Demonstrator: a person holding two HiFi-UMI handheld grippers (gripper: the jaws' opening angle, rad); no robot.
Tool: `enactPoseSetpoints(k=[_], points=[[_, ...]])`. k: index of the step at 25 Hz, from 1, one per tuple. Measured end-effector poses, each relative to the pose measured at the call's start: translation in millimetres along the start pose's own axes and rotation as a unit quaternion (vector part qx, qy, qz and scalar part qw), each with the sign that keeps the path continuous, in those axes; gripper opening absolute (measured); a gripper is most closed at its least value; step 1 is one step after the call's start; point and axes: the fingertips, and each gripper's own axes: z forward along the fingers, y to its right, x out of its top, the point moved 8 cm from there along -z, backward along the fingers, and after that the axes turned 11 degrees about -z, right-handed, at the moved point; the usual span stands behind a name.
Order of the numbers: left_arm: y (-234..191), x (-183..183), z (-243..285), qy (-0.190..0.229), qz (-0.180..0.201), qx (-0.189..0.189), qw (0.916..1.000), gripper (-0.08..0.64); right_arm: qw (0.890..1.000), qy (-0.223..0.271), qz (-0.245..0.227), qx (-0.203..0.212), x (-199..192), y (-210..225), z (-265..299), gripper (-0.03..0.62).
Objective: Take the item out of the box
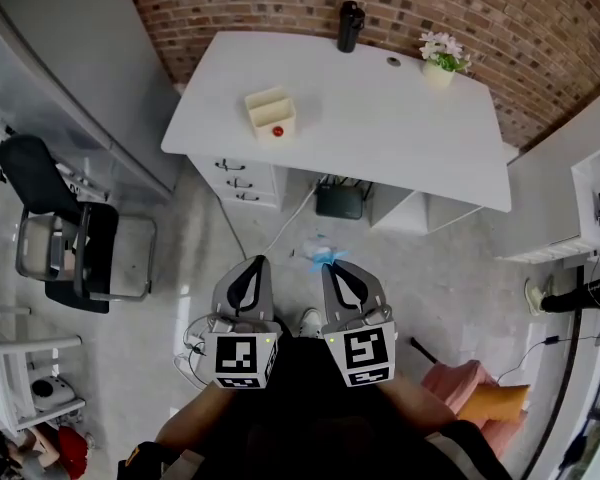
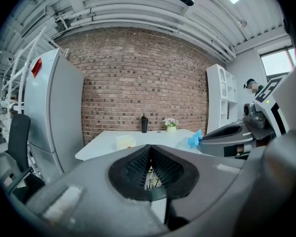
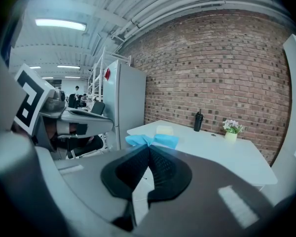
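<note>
A cream open box point(image 1: 271, 114) stands on the white desk point(image 1: 380, 128), with a small red item point(image 1: 277, 131) at its front. The box also shows far off in the left gripper view point(image 2: 124, 141) and the right gripper view point(image 3: 164, 130). Both grippers hover low by my body, well short of the desk. My left gripper point(image 1: 258, 260) is shut and holds nothing point(image 2: 149, 147). The right gripper point(image 1: 330, 266) is shut, and a crumpled blue scrap point(image 3: 152, 140) sits pinched at its tip, also visible from the left point(image 2: 194, 139).
A black bottle point(image 1: 350, 26) and a flower pot point(image 1: 440, 60) stand at the desk's back edge. Drawers point(image 1: 242, 180) and a black box point(image 1: 340, 200) sit under the desk. A black office chair point(image 1: 65, 238) is at the left, a grey cabinet point(image 1: 80, 68) behind it.
</note>
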Motion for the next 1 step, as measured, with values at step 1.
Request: enactPoseSetpoints(k=[1], points=[[0.7,0.3,0.3,0.0,0.0,0.0,1.0,0.005,1.0,0.0,0.0,0.0,-0.1,0.8,-0.3,0.002]])
